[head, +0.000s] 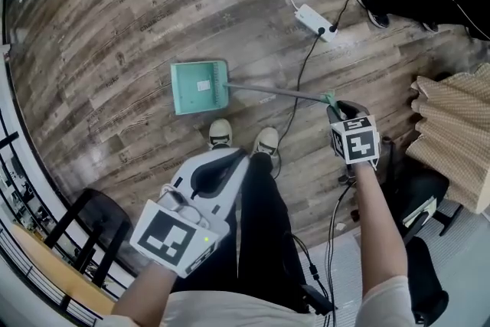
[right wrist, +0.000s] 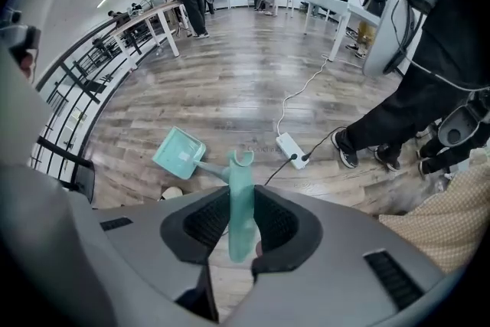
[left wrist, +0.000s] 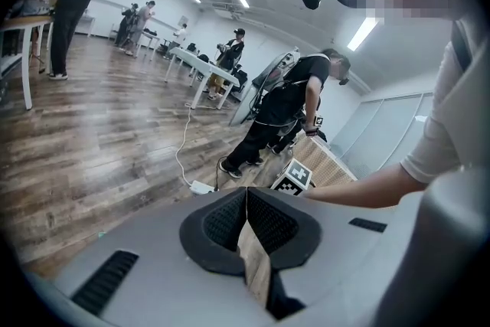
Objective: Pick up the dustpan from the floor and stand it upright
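The teal dustpan (head: 197,88) has its pan low at the floor just ahead of my shoes. Its long grey handle (head: 279,93) runs right to a teal grip. My right gripper (head: 334,109) is shut on that grip and points steeply down. In the right gripper view the teal grip (right wrist: 240,203) stands pinched between the dark pads, with the pan (right wrist: 178,152) beyond it at the far end. My left gripper (head: 242,156) hovers over my legs, away from the dustpan. In the left gripper view the left gripper (left wrist: 246,197) has its pads meeting at the tips with nothing between them.
A white power strip (head: 315,21) and its cables lie on the wood floor beyond the handle. Another person's shoe (head: 373,8) is at the top right. A beige ribbed thing (head: 452,126) stands right, a black chair (head: 96,222) lower left. Tables and people fill the far room.
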A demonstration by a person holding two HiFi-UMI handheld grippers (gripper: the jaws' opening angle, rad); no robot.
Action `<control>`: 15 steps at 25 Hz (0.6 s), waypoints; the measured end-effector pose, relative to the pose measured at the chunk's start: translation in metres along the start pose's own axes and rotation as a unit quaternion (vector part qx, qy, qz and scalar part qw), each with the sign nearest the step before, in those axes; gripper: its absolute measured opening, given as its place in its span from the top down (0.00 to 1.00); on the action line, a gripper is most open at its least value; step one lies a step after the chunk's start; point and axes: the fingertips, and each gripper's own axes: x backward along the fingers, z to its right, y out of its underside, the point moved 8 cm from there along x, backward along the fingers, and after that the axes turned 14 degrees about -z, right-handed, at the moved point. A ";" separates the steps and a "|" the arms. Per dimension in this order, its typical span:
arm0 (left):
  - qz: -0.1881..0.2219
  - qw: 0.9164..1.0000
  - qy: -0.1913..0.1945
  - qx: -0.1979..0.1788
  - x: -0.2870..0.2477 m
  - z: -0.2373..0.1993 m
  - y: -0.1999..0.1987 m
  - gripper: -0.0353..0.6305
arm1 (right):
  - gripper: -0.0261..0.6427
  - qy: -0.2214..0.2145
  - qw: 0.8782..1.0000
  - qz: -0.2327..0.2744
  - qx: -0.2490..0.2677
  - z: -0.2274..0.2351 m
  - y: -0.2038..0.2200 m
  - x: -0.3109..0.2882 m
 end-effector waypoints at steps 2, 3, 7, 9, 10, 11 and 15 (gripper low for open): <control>-0.006 1.000 -0.001 -0.007 0.006 0.001 0.003 0.91 | 0.80 0.008 1.000 0.001 0.006 0.000 -0.002 0.010; -0.009 1.000 -0.002 -0.010 0.009 0.002 0.006 0.91 | 0.80 0.012 1.000 0.001 0.009 0.000 -0.003 0.015; -0.011 1.000 0.003 -0.008 0.020 0.010 0.013 0.91 | 0.80 0.026 0.999 0.000 0.025 -0.004 -0.004 0.035; -0.016 1.000 0.002 -0.008 0.024 0.012 0.019 0.91 | 0.80 0.027 0.999 -0.001 0.029 -0.006 -0.004 0.043; -0.020 1.000 0.001 -0.008 0.027 0.013 0.022 0.91 | 0.80 0.027 0.999 -0.001 0.030 -0.007 -0.003 0.046; -0.022 1.000 0.001 -0.008 0.029 0.013 0.025 0.91 | 0.79 0.029 0.999 -0.002 0.030 -0.009 -0.003 0.049; -0.021 1.000 -0.003 -0.010 0.039 0.011 0.028 0.91 | 0.79 0.043 0.999 0.001 0.032 -0.013 -0.002 0.062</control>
